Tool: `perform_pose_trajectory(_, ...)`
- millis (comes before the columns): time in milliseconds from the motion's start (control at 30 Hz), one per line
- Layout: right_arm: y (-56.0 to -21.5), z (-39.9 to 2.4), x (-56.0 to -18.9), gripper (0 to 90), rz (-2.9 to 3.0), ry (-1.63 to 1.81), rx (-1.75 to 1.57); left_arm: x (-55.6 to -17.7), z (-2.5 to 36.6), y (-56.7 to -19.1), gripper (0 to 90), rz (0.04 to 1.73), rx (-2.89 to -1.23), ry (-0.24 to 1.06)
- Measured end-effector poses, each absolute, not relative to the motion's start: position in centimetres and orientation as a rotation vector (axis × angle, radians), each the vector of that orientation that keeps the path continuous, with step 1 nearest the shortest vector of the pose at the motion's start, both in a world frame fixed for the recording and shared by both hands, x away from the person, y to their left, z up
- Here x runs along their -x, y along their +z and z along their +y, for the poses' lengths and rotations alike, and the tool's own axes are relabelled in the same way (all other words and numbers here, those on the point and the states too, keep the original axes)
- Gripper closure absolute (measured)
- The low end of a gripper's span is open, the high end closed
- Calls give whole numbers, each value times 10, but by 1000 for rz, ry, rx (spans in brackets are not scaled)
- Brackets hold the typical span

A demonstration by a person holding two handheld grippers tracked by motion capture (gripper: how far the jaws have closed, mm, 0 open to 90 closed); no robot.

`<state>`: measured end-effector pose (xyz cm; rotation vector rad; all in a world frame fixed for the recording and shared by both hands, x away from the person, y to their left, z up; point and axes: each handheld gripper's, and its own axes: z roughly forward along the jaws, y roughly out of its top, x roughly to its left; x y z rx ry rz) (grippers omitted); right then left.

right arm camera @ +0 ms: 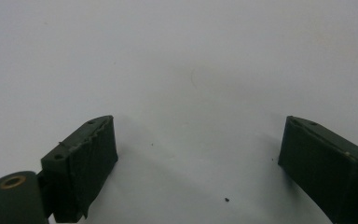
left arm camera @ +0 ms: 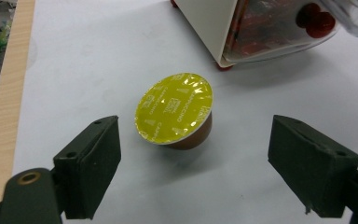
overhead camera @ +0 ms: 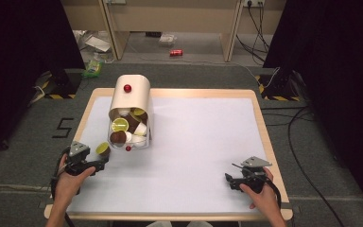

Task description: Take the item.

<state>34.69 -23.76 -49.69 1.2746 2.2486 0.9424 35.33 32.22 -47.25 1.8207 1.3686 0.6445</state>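
We see a small coffee capsule (left arm camera: 175, 111) with a shiny, crinkly yellow foil lid and a brown cup body. It sits tilted on the smooth white table top (overhead camera: 198, 142), a little ahead of the left gripper (left arm camera: 193, 170), in line with the gap between its jaws. Those jaws are spread wide and hold nothing — their pads (left arm camera: 93, 163) look like dull, dark rubber blocks.

From the high view, the capsule (overhead camera: 103, 149) lies just beside a cream dispenser (overhead camera: 131, 109) with a rounded top and a red knob. Its clear front is full of brown, white and yellow capsules. The left gripper view shows tiny print on the foil, which the high view is too far off to show.

The right gripper (right arm camera: 196, 172) is well apart, near the table's right edge — wide open over bare white surface, empty.
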Motion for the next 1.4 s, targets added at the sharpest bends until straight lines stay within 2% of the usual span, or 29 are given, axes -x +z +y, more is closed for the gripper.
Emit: perform_pose_trajectory(1400, -497, -237, -347, 114, 2249, 943, -1276, -306, 303, -497, 157, 1335, -1878, 601)
